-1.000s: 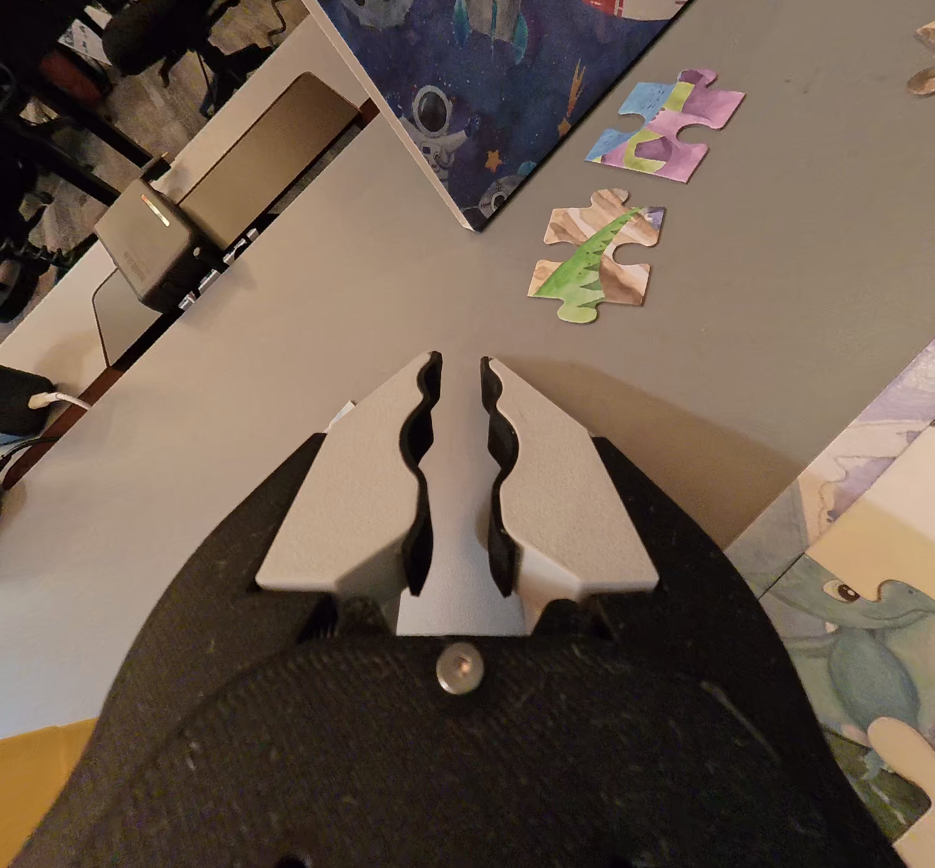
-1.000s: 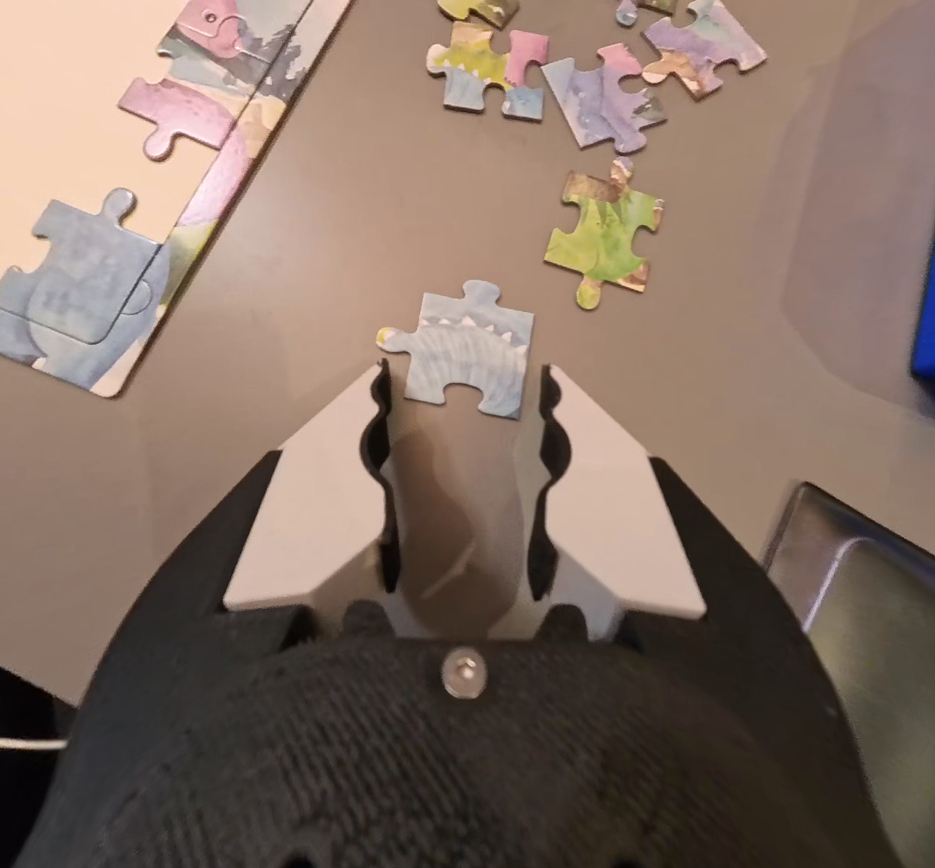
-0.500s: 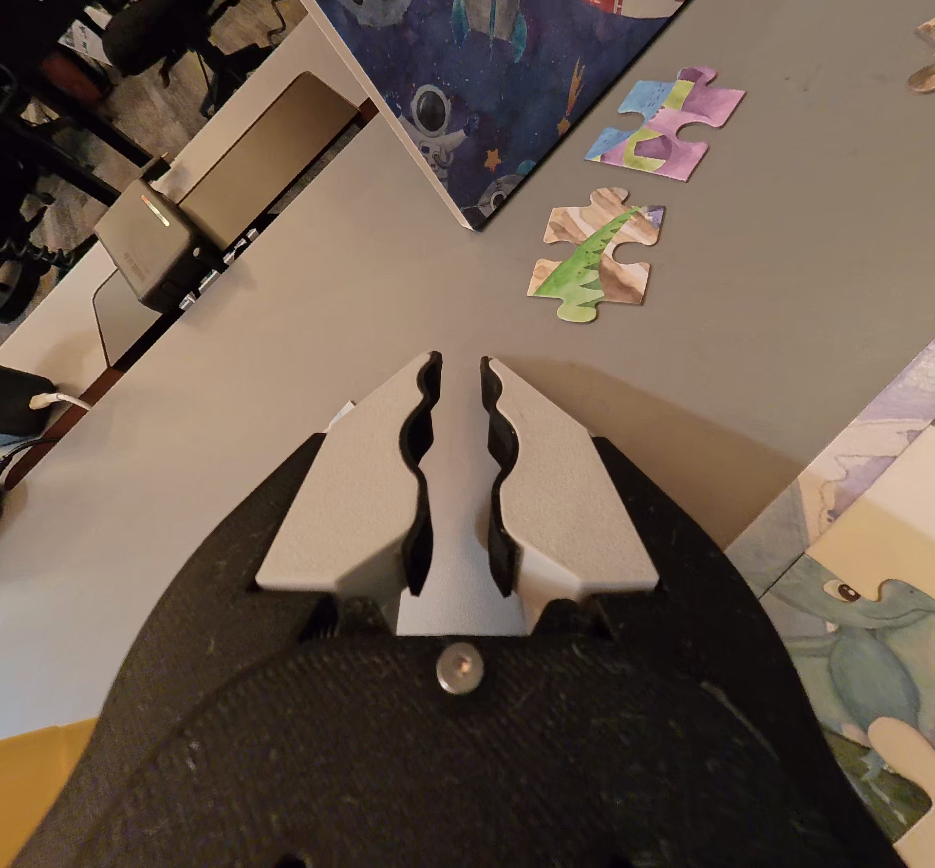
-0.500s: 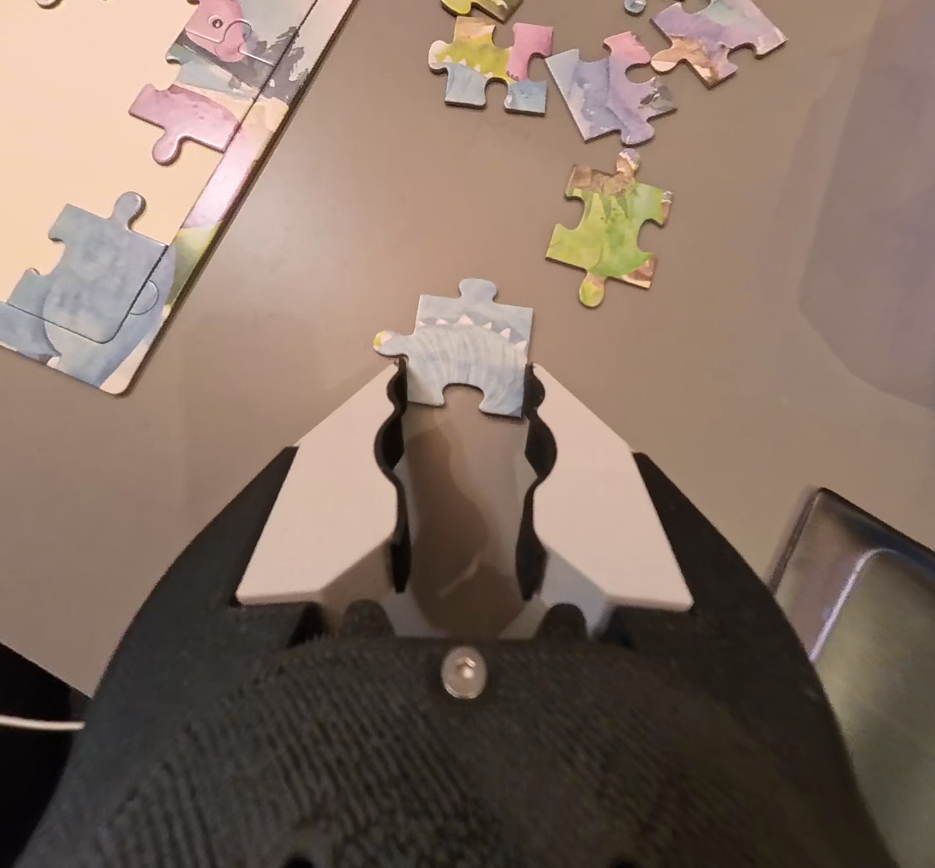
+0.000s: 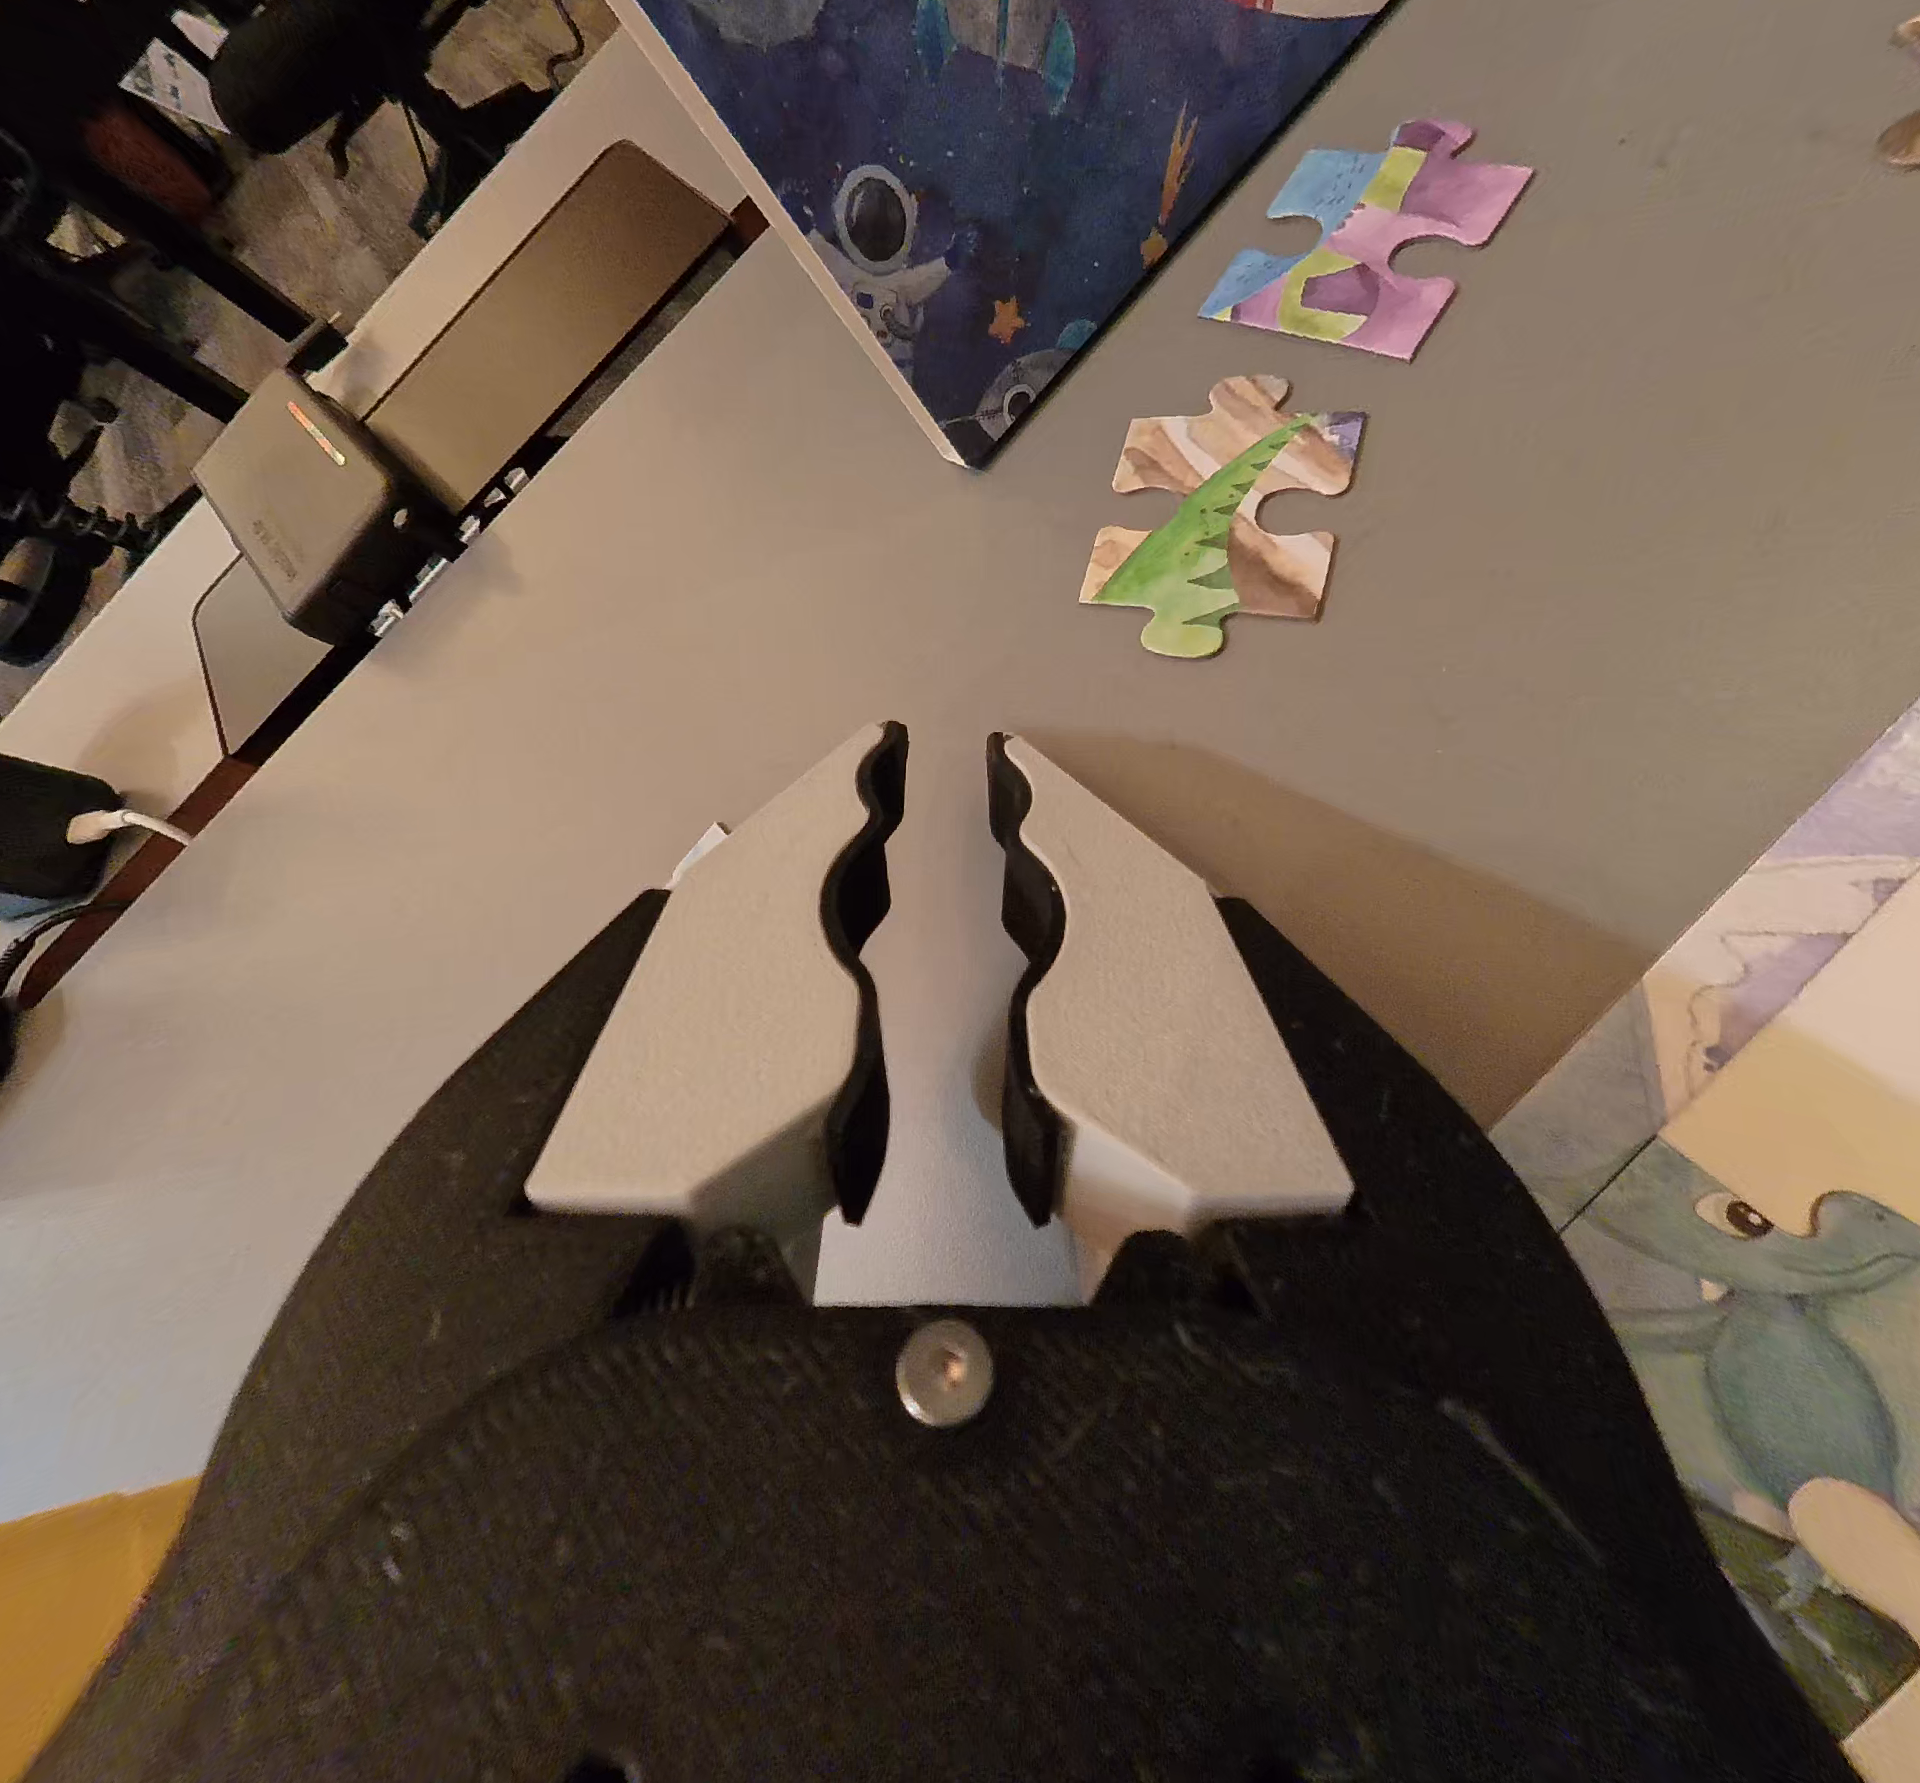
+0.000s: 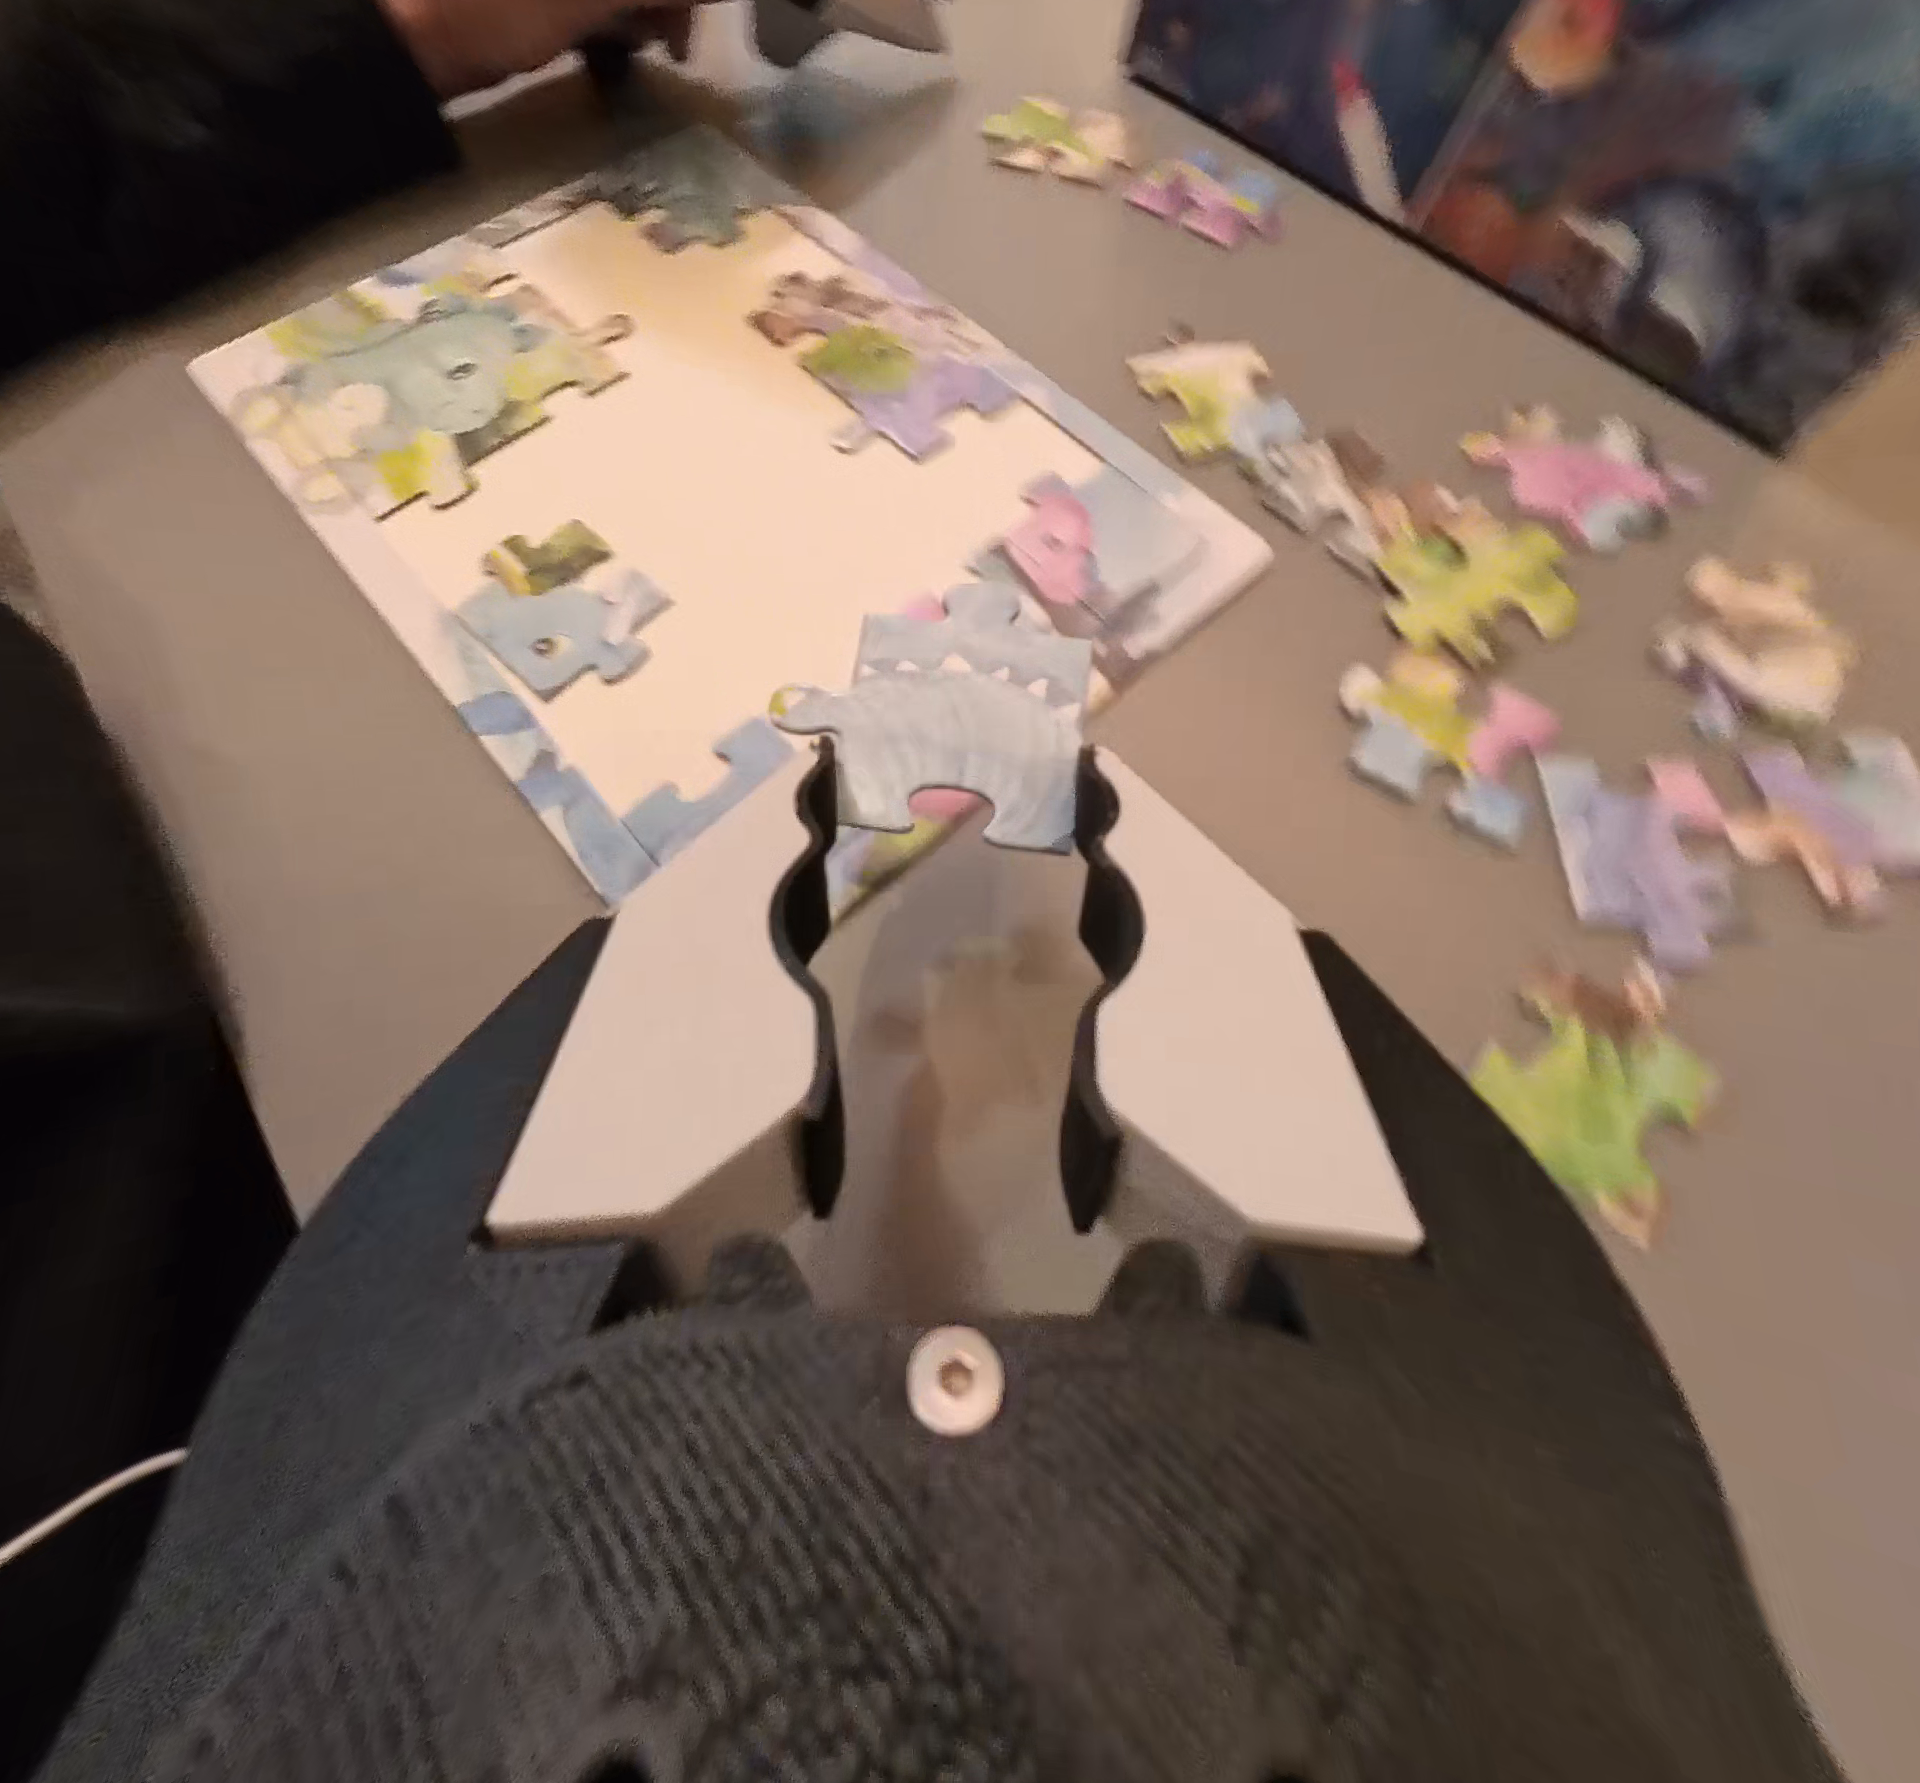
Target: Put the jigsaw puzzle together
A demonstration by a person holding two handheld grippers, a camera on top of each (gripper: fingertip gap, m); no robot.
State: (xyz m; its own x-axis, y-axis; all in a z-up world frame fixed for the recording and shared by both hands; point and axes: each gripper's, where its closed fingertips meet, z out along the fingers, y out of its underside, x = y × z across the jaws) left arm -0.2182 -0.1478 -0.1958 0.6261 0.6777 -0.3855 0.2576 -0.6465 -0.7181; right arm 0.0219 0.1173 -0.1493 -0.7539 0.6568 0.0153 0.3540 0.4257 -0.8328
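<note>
1. While the right gripper (image 6: 951, 777) is clamped on the blue dinosaur-back puzzle piece (image 6: 961, 720), that piece sits right betw its fingertips, pinched by its two side edges, top tab pointing away from the gripper, lifted clear of the grey table (image 6: 1299, 279)
2. Key relation: puzzle tray (image 6: 727, 445) lies ahead & to the left of the held piece; tray's long axis runs from near-left to far-right in the right wrist view, w/ its near corner just under/behind the piece
3. Piece's long axis is crosswise to the fingers, roughly flat; my read is it needs carrying fwd-left over the bare cream area, then lining up w/ a matching blue neighbour, prob the blue pieces at the tray's near edge (image 6: 566, 637), tho the view is motion-blurred so exact fit can't be told
4. Right gripper is the nearer one to the tray's near edge; left gripper (image 5: 943, 741) hovers over bare table at the tray's far side, jaws slightly apart w/ nothing betw them
5. Left wrist view: green-tail piece (image 5: 1221, 518) & purple-blue piece (image 5: 1366, 242) lie ahead-right of that gripper, well apart from it, beside the space-themed board (image 5: 987, 71)
6. Loose pieces (image 6: 1475, 580) are scattered right of the tray, apart from the held one
7. Risk, as I judge: thin edge grip, piece could twist when pressed down
</note>
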